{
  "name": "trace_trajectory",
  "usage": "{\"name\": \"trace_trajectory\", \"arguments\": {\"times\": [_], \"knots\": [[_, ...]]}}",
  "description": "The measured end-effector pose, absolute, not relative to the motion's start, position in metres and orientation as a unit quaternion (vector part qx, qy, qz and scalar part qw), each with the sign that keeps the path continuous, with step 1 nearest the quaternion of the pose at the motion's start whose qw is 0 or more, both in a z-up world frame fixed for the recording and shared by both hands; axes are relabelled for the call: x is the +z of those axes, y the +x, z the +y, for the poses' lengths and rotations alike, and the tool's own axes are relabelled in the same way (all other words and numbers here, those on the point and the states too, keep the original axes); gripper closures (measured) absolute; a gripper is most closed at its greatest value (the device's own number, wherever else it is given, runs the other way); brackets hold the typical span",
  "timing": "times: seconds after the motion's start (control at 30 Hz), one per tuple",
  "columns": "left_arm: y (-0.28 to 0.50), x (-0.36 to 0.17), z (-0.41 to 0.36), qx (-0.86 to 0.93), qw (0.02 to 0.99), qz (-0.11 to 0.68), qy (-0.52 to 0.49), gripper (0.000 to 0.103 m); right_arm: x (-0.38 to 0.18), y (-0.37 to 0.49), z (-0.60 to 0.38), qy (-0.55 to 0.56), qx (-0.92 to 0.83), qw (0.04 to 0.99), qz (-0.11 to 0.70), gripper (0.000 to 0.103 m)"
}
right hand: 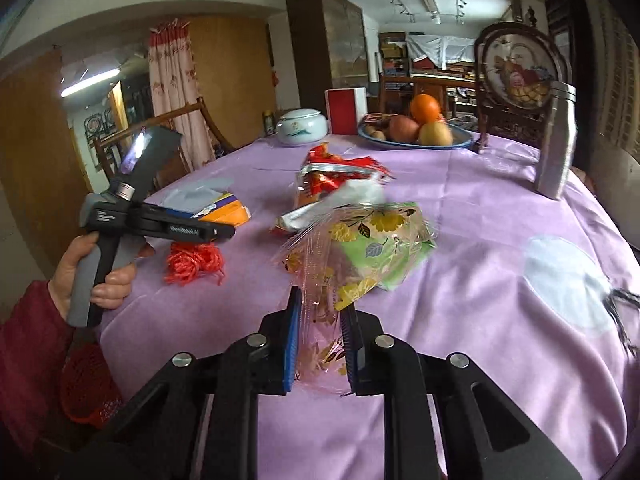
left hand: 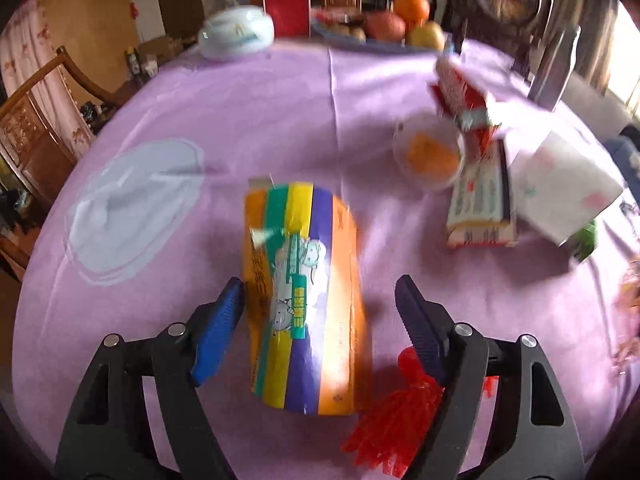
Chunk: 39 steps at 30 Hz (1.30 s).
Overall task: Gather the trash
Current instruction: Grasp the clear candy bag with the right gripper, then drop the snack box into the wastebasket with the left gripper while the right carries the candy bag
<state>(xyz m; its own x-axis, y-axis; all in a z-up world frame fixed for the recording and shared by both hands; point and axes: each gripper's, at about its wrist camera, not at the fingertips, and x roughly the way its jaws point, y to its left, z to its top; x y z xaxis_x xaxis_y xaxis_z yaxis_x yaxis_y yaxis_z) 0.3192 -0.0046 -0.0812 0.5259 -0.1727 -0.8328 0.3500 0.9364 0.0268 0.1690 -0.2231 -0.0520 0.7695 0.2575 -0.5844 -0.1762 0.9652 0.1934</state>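
Over the purple-clothed table (right hand: 480, 208), the right hand-held gripper (right hand: 320, 344) was clamped on a clear floral cellophane wrapper (right hand: 360, 248), lifting it off, while the left hand-held gripper (left hand: 320, 312), jaws apart and empty, straddled the orange striped carton (left hand: 304, 296), apparently the next pickup.

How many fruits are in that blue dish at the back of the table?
3 that I can see: an orange on top, a red apple lower left, a yellow fruit lower right. Smaller ones may be hidden.
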Motion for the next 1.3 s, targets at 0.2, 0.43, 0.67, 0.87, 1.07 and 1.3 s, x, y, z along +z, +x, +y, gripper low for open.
{"name": "trace_trajectory", "arguments": {"times": [0.2, 0.43, 0.67, 0.87, 1.07, 1.3], "knots": [[0.299, -0.056, 0.023, -0.162, 0.902, 0.400, 0.024, 0.056, -0.051, 0.149, -0.242, 0.080, 0.101, 0.942, 0.311, 0.084], [0.231, -0.014, 0.078, -0.154, 0.925, 0.345, -0.046, 0.056, -0.034, 0.121, -0.247, 0.068, 0.103, 0.952, 0.281, 0.084], [0.139, -0.003, 0.133, -0.101, 0.938, 0.329, -0.035, 0.055, -0.014, 0.095, -0.211, 0.058, 0.158, 0.952, 0.254, 0.084], [0.058, -0.031, 0.203, -0.043, 0.936, 0.345, -0.061, 0.054, -0.005, 0.072, -0.163, 0.045, 0.220, 0.945, 0.240, 0.084], [0.014, -0.106, 0.263, 0.024, 0.906, 0.413, -0.089, 0.052, -0.001, 0.060, -0.114, 0.023, 0.272, 0.929, 0.250, 0.084], [0.009, -0.178, 0.308, 0.107, 0.871, 0.464, -0.120, 0.026, -0.005, 0.060, -0.044, -0.011, 0.318, 0.907, 0.278, 0.084]]}}
